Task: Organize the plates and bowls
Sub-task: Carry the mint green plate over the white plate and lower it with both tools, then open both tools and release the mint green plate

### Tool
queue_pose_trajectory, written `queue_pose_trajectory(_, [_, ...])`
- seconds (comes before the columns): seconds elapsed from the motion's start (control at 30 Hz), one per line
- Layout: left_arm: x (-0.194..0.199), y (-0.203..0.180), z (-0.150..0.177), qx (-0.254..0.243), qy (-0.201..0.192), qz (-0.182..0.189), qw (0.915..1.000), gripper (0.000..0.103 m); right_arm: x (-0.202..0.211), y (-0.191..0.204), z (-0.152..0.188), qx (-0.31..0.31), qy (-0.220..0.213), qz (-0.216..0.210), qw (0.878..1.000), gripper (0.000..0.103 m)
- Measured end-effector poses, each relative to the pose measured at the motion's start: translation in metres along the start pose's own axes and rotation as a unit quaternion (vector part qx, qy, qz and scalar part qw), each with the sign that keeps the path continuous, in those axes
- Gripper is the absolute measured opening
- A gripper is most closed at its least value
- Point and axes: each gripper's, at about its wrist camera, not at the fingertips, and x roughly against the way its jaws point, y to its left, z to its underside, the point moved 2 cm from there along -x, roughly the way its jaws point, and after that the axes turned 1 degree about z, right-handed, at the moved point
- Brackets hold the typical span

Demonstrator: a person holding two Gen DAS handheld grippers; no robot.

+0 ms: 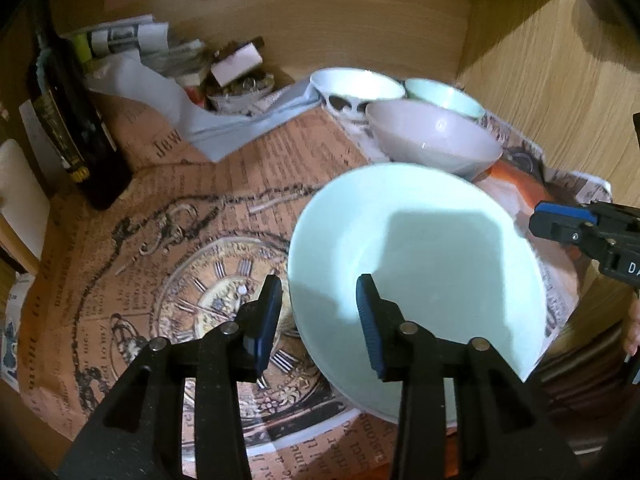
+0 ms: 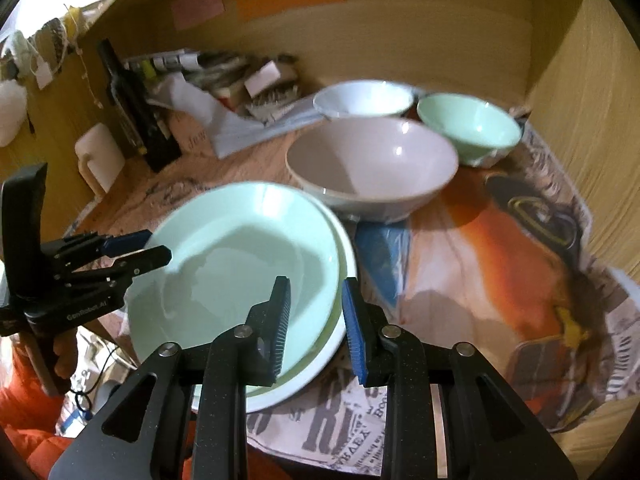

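Note:
A pale green plate (image 1: 420, 264) (image 2: 240, 264) lies on a white plate (image 2: 320, 356) on the papered shelf. My left gripper (image 1: 320, 316) is open, its fingers straddling the green plate's left rim. My right gripper (image 2: 314, 320) is open, its fingers straddling the stack's right rim; it also shows in the left wrist view (image 1: 560, 224). Behind stand a large pinkish bowl (image 1: 432, 140) (image 2: 372, 164), a white bowl (image 1: 356, 86) (image 2: 362, 98) and a small green bowl (image 1: 444, 96) (image 2: 468, 128).
A dark bottle (image 1: 68, 120) (image 2: 136, 112) stands at the back left beside a white block (image 2: 98, 156). Papers and a cluttered dish (image 1: 240, 84) lie at the back. Wooden walls (image 2: 580, 80) close the right and rear.

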Motion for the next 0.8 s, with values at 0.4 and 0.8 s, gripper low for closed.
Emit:
queue_pose_trajectory(0.4, [0.035, -0.004, -0.041, -0.012, -0.079, -0.012, 0.9968, 0.069, 0.008, -0.007, -0.025, 0.001, -0.059, 0.022, 0.998, 0.042])
queue_pose_trajectory(0.8, [0.008, -0.018, -0.094, -0.034, -0.086, -0.016, 0.9956, 0.094, -0.003, -0.040, -0.058, -0.024, -0.099, 0.050, 0.994, 0.065])
